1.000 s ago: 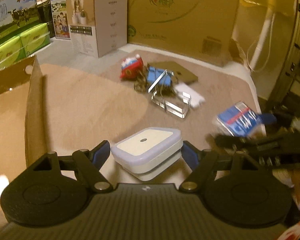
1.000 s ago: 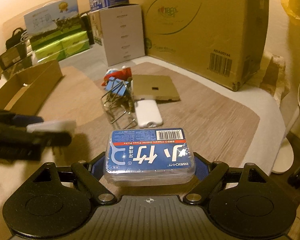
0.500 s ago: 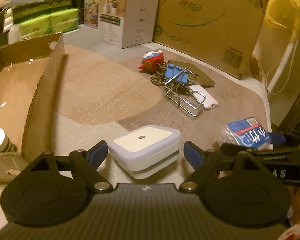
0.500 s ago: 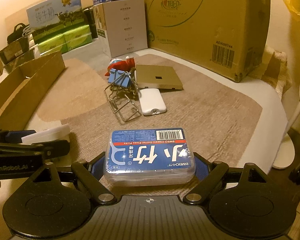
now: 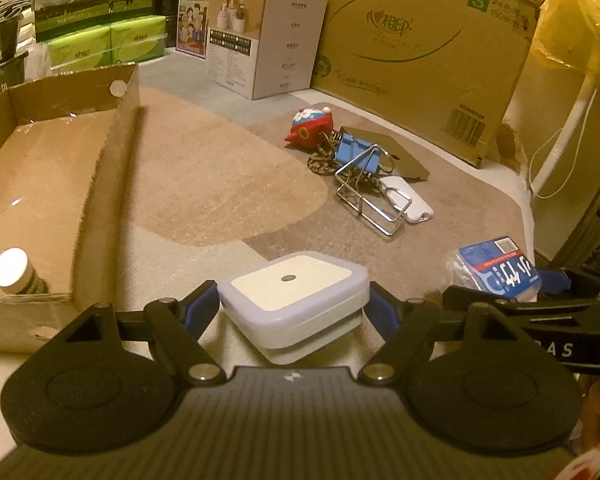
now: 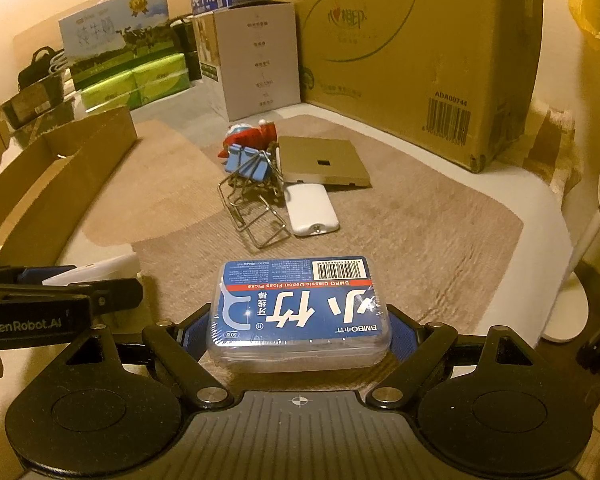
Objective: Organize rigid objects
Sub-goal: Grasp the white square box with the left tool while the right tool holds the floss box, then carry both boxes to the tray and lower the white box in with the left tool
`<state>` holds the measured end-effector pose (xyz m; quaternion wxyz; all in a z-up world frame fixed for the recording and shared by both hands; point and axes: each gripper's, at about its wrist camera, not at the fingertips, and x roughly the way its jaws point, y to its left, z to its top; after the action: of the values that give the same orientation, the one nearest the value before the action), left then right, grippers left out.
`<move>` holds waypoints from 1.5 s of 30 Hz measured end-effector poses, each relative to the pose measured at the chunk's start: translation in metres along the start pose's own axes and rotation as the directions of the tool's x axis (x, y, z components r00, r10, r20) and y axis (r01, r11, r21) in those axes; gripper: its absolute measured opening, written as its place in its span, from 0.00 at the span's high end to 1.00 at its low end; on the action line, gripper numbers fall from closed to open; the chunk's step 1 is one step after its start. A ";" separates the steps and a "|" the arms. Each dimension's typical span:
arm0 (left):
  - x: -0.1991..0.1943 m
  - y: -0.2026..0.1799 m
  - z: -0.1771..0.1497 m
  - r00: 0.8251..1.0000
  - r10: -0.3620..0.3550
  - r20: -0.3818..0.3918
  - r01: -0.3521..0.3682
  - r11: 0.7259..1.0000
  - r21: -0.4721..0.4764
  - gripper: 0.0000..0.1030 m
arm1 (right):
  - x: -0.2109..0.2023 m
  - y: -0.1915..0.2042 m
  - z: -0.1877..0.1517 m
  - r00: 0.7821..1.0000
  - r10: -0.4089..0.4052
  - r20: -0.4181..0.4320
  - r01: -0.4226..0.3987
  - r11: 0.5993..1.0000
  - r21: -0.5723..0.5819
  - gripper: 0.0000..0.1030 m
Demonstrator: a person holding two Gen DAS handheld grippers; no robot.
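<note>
My left gripper [image 5: 292,300] holds a white square box [image 5: 296,280] with a small dark dot on its lid. Its jaws are closing, and both blue pads touch the box's sides. My right gripper [image 6: 300,320] is shut on a clear case of floss picks with a blue label [image 6: 300,304]. In the left wrist view the floss case [image 5: 496,264] hangs at the right. In the right wrist view the white box [image 6: 100,270] shows at the left edge. Both are held just above the beige mat [image 5: 220,184].
An open cardboard tray [image 5: 112,184] at the left holds a white-capped bottle [image 5: 12,272]. Mid-mat lie a red toy [image 5: 310,128], a blue binder clip [image 5: 356,152], a wire frame [image 5: 368,204], a white flat case [image 5: 410,204] and a brown panel [image 6: 324,160]. Large cartons [image 5: 420,48] line the back.
The left gripper rolled, so the tray and bottle came into view. Its pads stood slightly off the white box half a second ago and now touch it. The right gripper's grip is unchanged.
</note>
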<state>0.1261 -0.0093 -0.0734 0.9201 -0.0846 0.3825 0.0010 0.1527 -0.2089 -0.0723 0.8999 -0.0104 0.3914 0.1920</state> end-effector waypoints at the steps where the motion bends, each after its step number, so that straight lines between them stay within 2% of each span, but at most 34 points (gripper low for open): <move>1: -0.004 0.001 0.001 1.000 -0.004 0.004 0.004 1.000 0.002 0.26 | -0.002 0.002 0.000 1.000 0.000 0.003 0.000 1.000 -0.001 0.17; 16: -0.078 0.030 0.019 0.996 -0.028 0.089 0.027 1.000 0.006 0.26 | -0.049 0.042 0.008 0.999 0.002 0.047 0.000 0.999 -0.043 0.17; 24: -0.114 0.048 0.023 0.993 -0.026 0.118 0.022 0.999 0.028 0.26 | -0.064 0.073 0.015 0.998 0.037 0.058 -0.033 0.997 -0.073 0.17; 34: -0.144 0.085 0.023 0.991 0.001 0.137 -0.007 0.999 0.045 0.26 | -0.067 0.113 0.022 0.993 0.099 0.062 -0.091 0.990 -0.112 0.17; 45: -0.166 0.125 0.028 0.986 0.040 0.161 -0.043 0.999 0.012 0.26 | -0.062 0.151 0.035 0.984 0.162 0.067 -0.149 0.975 -0.162 0.17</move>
<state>0.0200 0.1283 0.0436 0.9484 -0.0690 0.3086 0.0240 0.0852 -0.0841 0.0158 0.8935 -0.0424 0.3384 0.2922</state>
